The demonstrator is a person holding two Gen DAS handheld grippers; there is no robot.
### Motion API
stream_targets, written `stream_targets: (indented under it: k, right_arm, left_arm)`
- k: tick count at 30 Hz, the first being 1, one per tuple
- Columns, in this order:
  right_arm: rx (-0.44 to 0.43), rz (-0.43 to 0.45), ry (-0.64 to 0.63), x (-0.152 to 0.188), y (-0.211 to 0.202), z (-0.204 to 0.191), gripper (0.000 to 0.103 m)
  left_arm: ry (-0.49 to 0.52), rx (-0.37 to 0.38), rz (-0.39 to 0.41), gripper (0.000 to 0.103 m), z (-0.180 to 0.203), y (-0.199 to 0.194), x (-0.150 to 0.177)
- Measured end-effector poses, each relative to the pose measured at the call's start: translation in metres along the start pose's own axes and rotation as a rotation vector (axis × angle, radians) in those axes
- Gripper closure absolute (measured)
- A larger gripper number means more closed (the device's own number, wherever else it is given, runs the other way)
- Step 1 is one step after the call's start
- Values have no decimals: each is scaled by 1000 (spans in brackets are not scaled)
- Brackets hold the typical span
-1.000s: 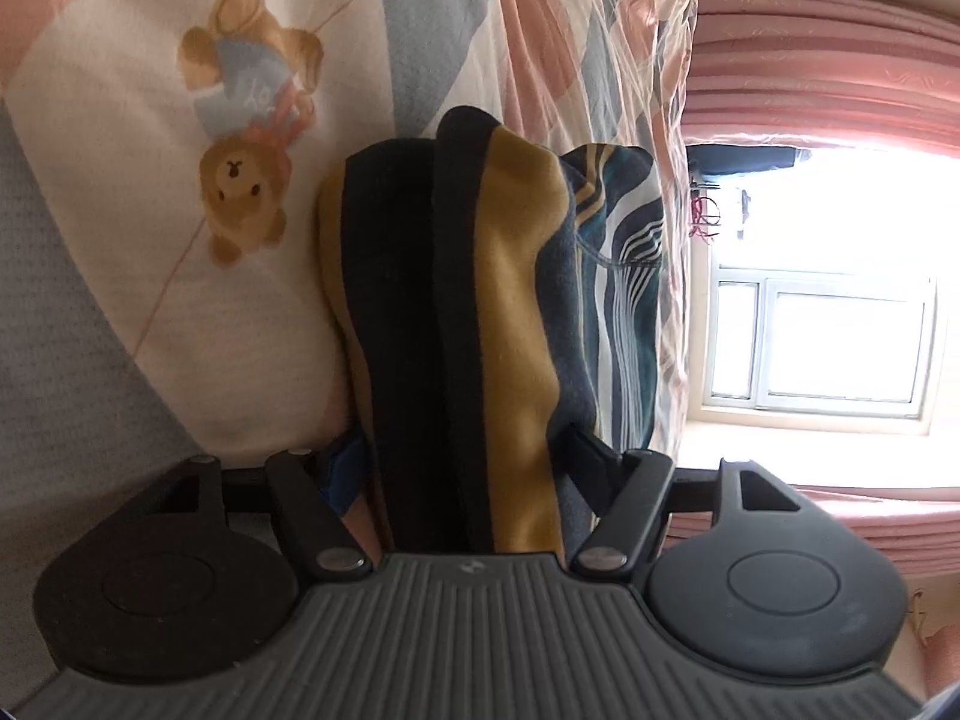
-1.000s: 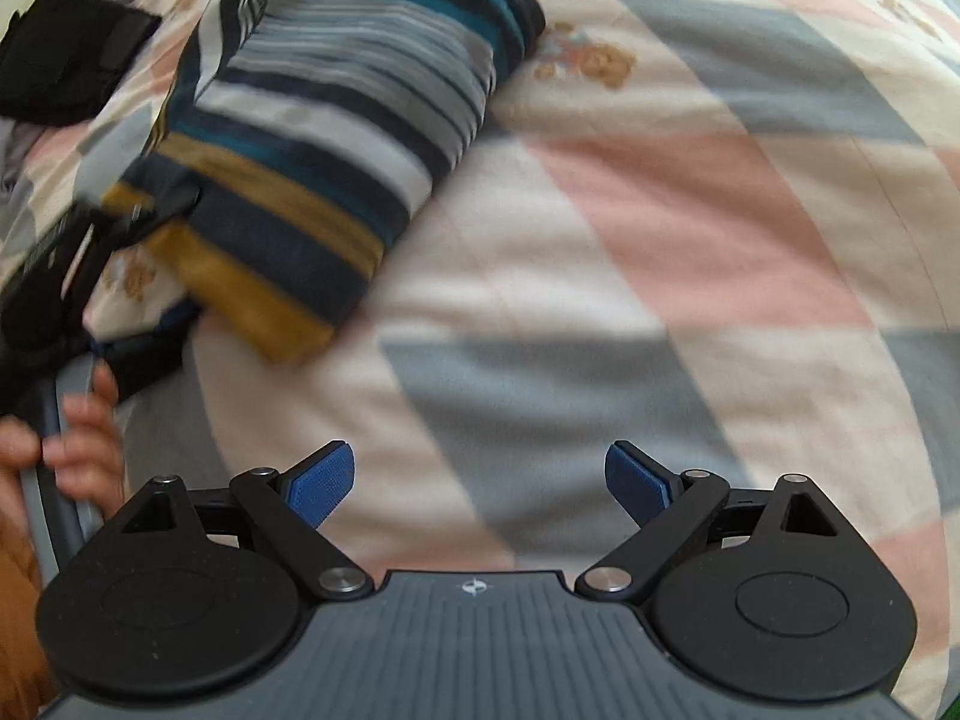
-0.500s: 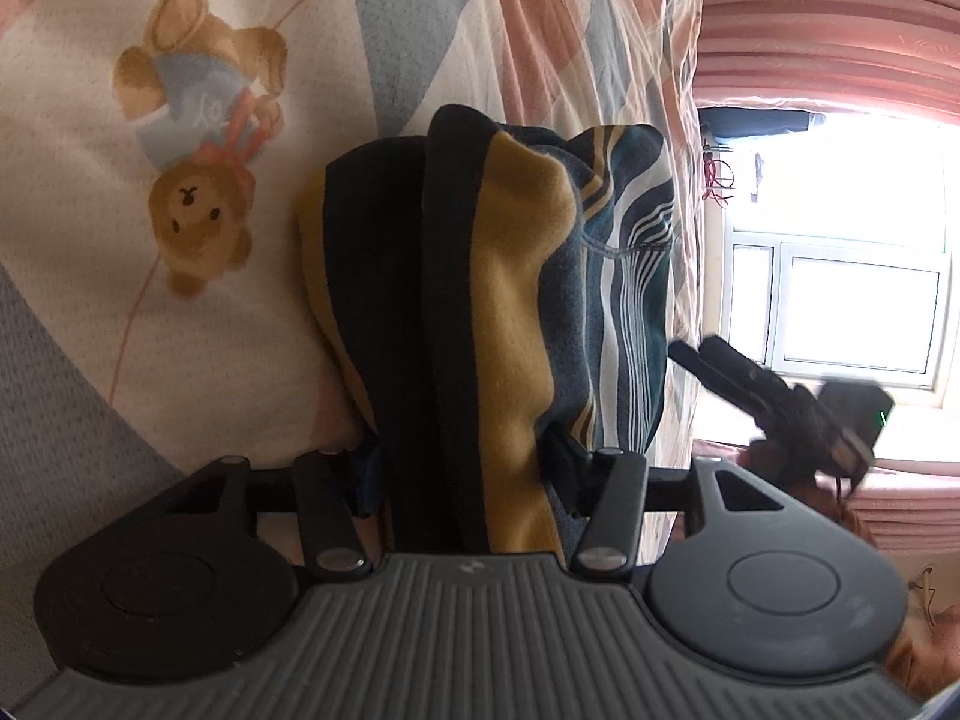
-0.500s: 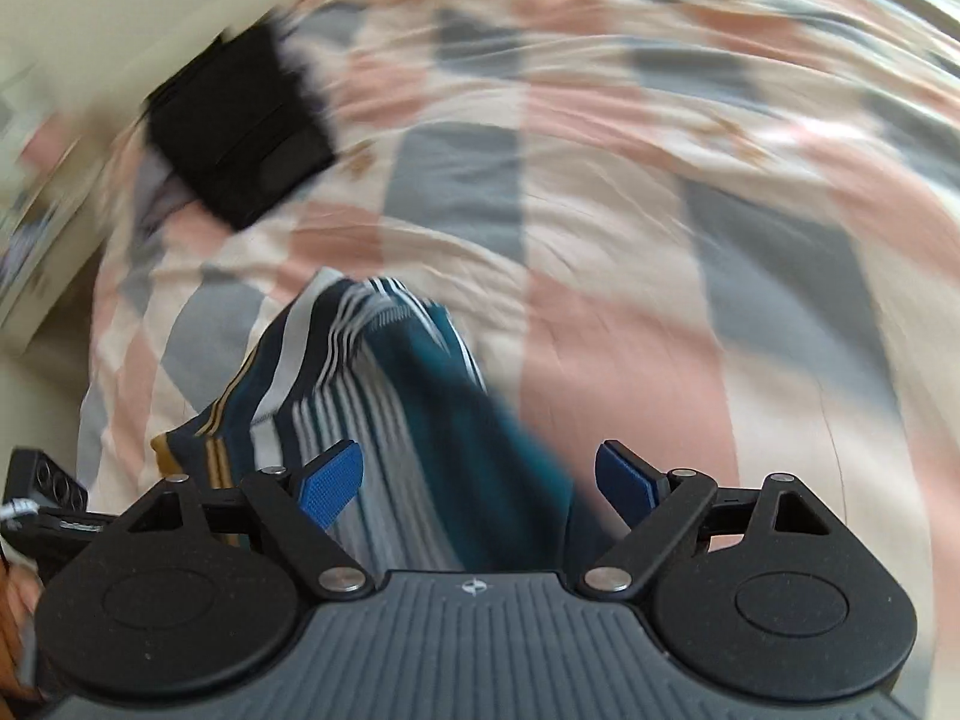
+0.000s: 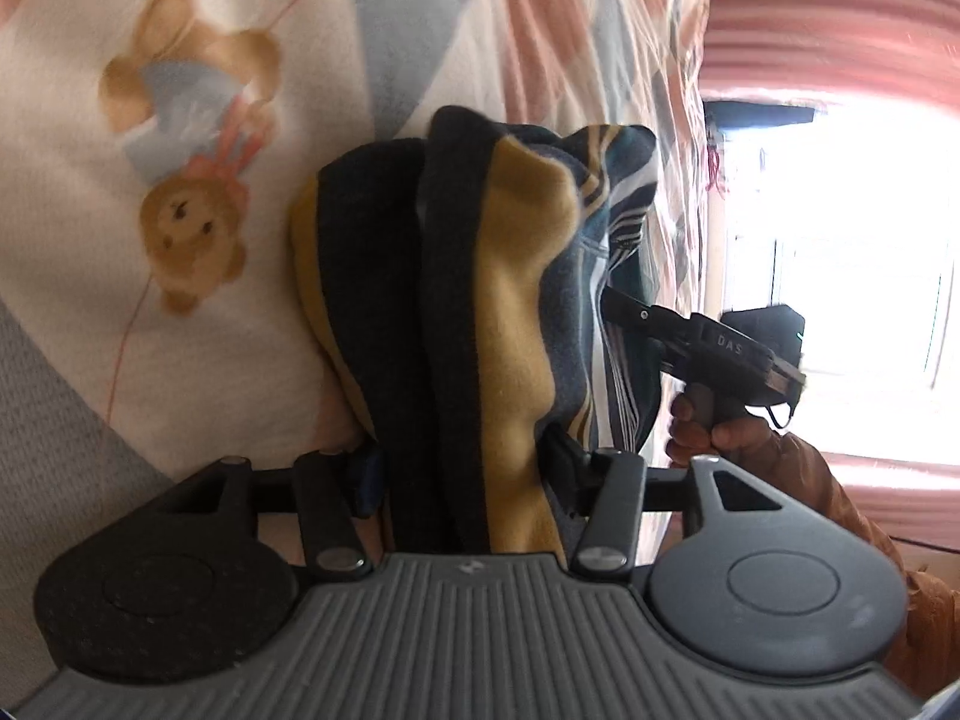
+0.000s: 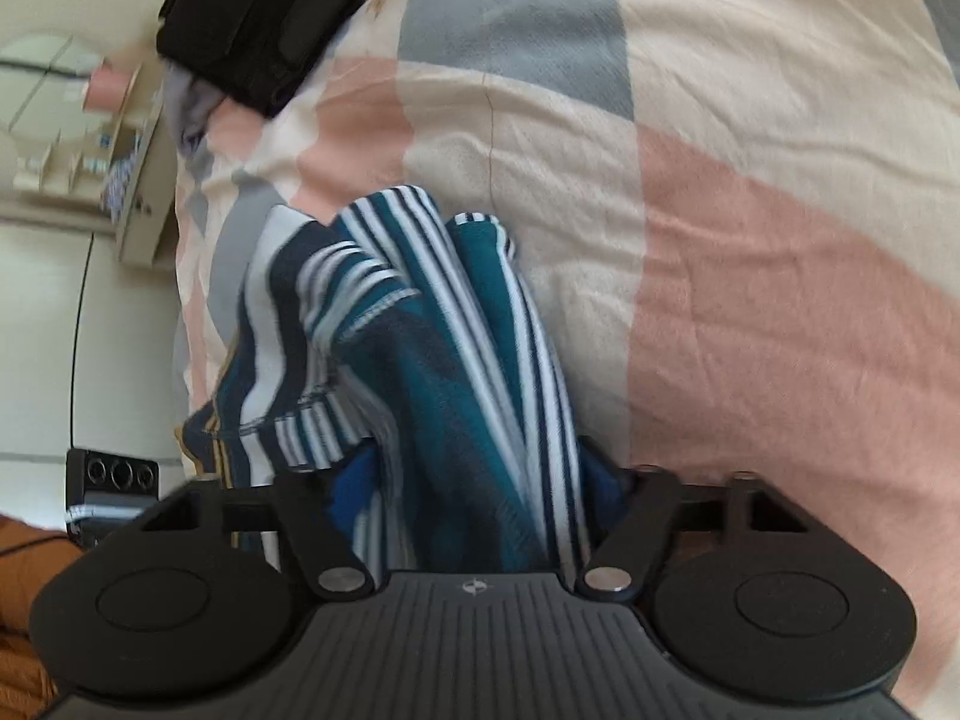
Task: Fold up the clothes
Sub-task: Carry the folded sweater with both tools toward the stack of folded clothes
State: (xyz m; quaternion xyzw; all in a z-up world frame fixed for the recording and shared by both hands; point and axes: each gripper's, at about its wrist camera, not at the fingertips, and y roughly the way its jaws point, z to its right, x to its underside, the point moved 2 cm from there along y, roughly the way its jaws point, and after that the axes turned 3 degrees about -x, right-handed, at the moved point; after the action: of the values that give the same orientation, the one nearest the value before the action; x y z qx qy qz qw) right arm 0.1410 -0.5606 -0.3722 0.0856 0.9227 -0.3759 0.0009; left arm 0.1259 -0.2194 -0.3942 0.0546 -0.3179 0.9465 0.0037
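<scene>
The soft, limp striped knit garment (image 5: 516,324) in navy, mustard, teal and white hung bunched above the patchwork bed quilt (image 6: 750,252), the left gripper (image 5: 462,468) and right gripper (image 6: 474,480) each with fingers clamped on thick folded edges, likely the surest hold.

My right gripper (image 6: 474,480) has its two black fingers closed around a bunched teal, navy and white striped knit garment (image 6: 420,330), which rises between them and lies over the bedspread of pink, grey and cream patches (image 6: 750,210). A folded black fabric item (image 6: 258,18) sits far up the bed, well apart. At lower left I see an orange sleeve (image 6: 24,576).
</scene>
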Motion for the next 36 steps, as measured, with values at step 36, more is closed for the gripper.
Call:
stream_targets:
  k: [36]
  right_arm:
    - [99, 1624, 1248, 673, -110, -253, 74]
  left_arm:
    - [1060, 56, -1092, 65, 253, 97, 323]
